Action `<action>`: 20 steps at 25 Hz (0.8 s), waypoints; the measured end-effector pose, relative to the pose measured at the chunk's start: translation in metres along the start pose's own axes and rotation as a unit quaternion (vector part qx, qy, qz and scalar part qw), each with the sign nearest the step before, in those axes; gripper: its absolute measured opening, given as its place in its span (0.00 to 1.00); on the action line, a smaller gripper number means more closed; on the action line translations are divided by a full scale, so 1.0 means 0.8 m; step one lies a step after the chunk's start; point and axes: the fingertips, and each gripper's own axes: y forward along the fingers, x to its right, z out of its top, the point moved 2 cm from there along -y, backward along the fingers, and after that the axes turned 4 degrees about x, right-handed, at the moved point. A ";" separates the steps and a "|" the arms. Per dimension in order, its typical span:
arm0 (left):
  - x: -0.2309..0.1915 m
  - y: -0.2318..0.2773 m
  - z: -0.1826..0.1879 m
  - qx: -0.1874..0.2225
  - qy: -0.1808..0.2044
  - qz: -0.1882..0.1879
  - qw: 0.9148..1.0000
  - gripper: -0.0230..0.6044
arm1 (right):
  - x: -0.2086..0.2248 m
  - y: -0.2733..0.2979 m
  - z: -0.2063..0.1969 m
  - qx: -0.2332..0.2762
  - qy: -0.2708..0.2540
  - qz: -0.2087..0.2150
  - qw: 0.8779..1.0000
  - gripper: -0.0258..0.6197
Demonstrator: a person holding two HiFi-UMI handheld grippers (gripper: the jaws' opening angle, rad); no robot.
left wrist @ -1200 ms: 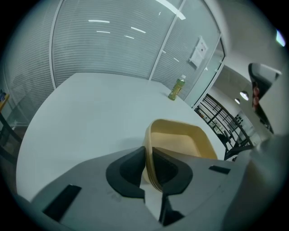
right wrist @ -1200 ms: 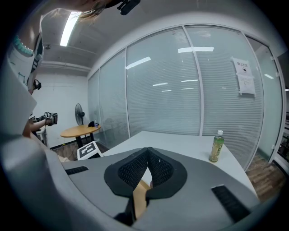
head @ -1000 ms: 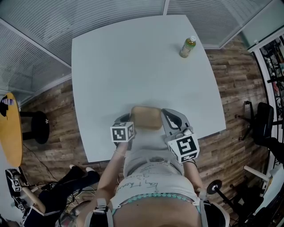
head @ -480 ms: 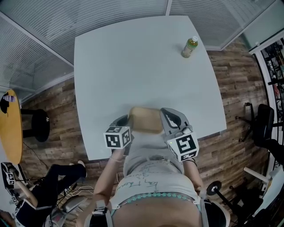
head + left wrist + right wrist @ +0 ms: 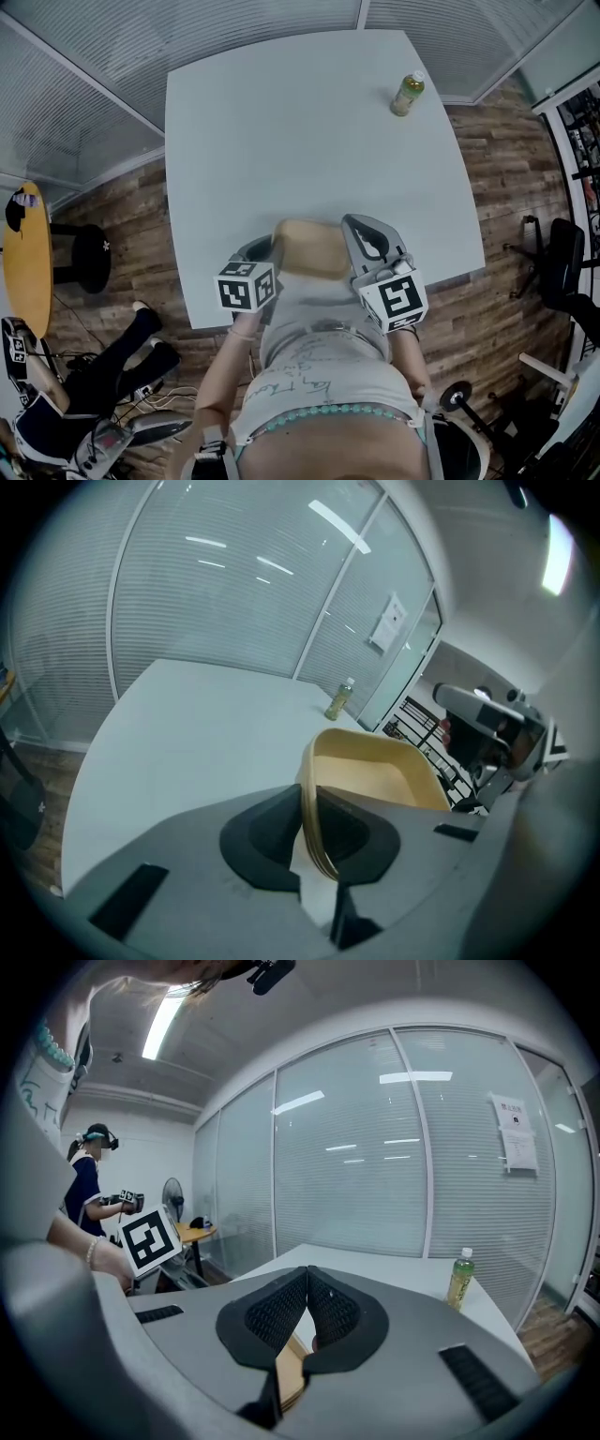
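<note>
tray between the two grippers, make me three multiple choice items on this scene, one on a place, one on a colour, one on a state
1. Where on the table does the bottle stand?
A. near left corner
B. far right corner
C. middle

2. What colour is the tray?
A. tan
B. blue
C. black

3. How is the left gripper?
A. open and empty
B. shut on the bottle
C. shut on the tray's rim

Answers:
1 B, the head view shows the bottle by the far right corner.
2 A, the tray is tan in the head view and the left gripper view.
3 C, the left gripper view shows the rim pinched between its jaws.
</note>
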 end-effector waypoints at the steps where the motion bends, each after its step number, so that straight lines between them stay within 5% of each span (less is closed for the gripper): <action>1: 0.004 -0.002 0.002 0.004 0.000 -0.001 1.000 0.08 | 0.003 -0.005 0.004 0.009 0.002 -0.001 1.000 0.04; 6: 0.016 -0.018 0.012 0.033 0.006 -0.004 0.999 0.08 | 0.010 -0.034 0.022 0.056 0.025 -0.013 0.998 0.04; 20: 0.010 -0.022 0.014 0.061 -0.034 -0.009 0.998 0.08 | -0.009 -0.026 0.016 0.038 -0.006 -0.018 0.999 0.04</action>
